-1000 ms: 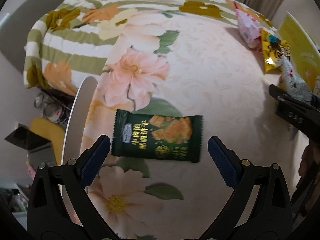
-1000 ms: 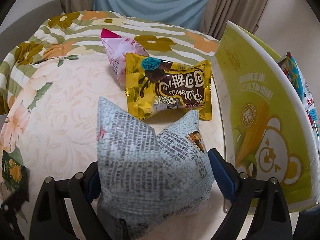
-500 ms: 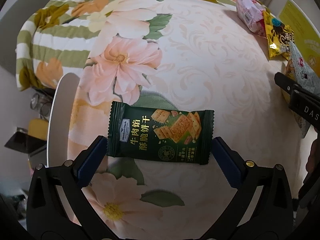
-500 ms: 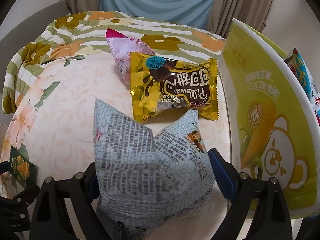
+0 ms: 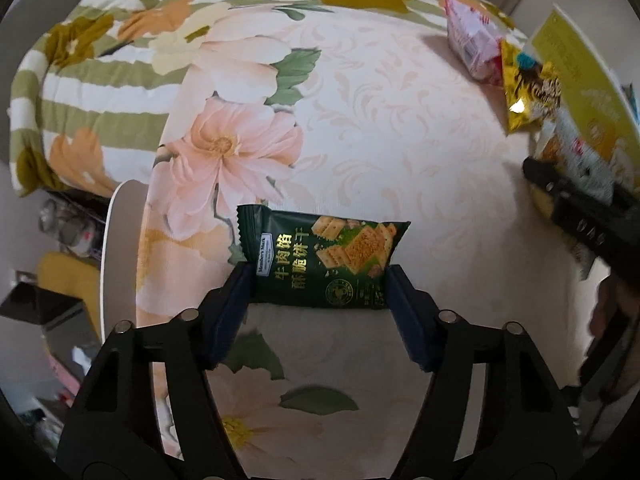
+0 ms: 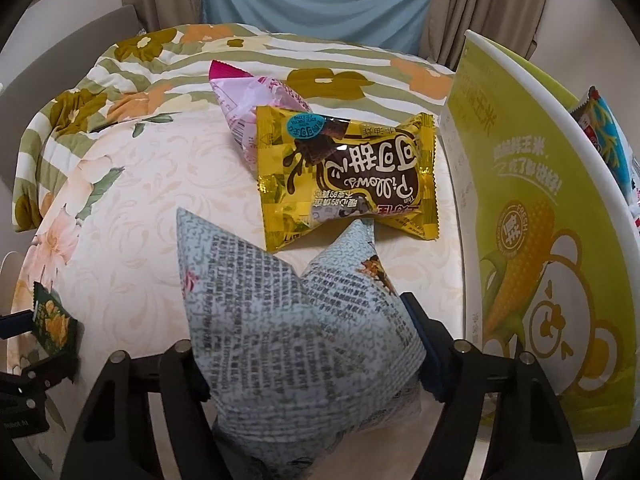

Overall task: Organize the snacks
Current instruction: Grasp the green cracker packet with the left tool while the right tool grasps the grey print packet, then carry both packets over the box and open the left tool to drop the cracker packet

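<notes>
My left gripper (image 5: 318,284) is shut on a dark green cracker packet (image 5: 322,258), its pads pressing both short sides, just above the floral tablecloth (image 5: 400,128). The packet also shows at the left edge of the right wrist view (image 6: 54,322). My right gripper (image 6: 304,364) is shut on a grey newsprint-patterned pyramid packet (image 6: 296,332). Beyond it lie a yellow chocolate pillow packet (image 6: 346,174) and a pink pyramid packet (image 6: 250,98). The right gripper with its packet shows at the right of the left wrist view (image 5: 588,216).
A yellow-green corn-printed box (image 6: 532,216) stands at the right, with a blue-and-red packet (image 6: 604,136) inside. A white chair back (image 5: 120,248) sits at the table's left edge, with clutter on the floor below. Curtains hang behind the table.
My left gripper moved forward and closed on the green cracker packet, which now sits gripped between the pads. My right gripper kept its hold on the grey packet and rose slightly.
</notes>
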### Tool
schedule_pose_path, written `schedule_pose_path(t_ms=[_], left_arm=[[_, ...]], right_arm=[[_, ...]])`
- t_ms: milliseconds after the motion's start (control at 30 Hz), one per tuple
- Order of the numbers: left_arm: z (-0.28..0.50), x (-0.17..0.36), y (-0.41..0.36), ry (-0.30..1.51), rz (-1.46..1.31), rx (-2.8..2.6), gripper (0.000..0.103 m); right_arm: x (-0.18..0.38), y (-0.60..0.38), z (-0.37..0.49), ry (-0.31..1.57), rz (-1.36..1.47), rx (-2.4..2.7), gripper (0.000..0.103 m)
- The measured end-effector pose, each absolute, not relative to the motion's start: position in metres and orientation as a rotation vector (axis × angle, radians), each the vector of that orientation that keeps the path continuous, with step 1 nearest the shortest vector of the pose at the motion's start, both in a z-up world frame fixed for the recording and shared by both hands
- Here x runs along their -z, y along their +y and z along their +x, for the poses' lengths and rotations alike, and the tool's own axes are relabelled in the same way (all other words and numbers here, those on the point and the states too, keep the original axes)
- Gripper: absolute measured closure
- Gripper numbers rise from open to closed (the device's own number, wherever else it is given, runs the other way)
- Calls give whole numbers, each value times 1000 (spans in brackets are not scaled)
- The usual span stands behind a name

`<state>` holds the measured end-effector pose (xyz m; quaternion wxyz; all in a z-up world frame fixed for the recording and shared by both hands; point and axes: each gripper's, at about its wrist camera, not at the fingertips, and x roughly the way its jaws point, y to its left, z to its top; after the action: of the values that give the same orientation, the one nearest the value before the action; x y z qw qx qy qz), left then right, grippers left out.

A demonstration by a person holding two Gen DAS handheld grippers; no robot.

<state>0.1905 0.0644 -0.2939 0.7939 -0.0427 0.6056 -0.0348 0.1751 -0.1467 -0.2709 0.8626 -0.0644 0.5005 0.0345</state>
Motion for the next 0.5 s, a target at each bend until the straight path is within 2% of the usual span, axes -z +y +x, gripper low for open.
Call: schedule_pose_path(t_ms=[100,500], left_arm=[[192,293,63,1303,-73,86,39],[194,271,69,1264,-103,152,42]], right_arm=[[270,-148,175,1049,-128,-68,36],[256,-147,172,1033,-84,-62,39]])
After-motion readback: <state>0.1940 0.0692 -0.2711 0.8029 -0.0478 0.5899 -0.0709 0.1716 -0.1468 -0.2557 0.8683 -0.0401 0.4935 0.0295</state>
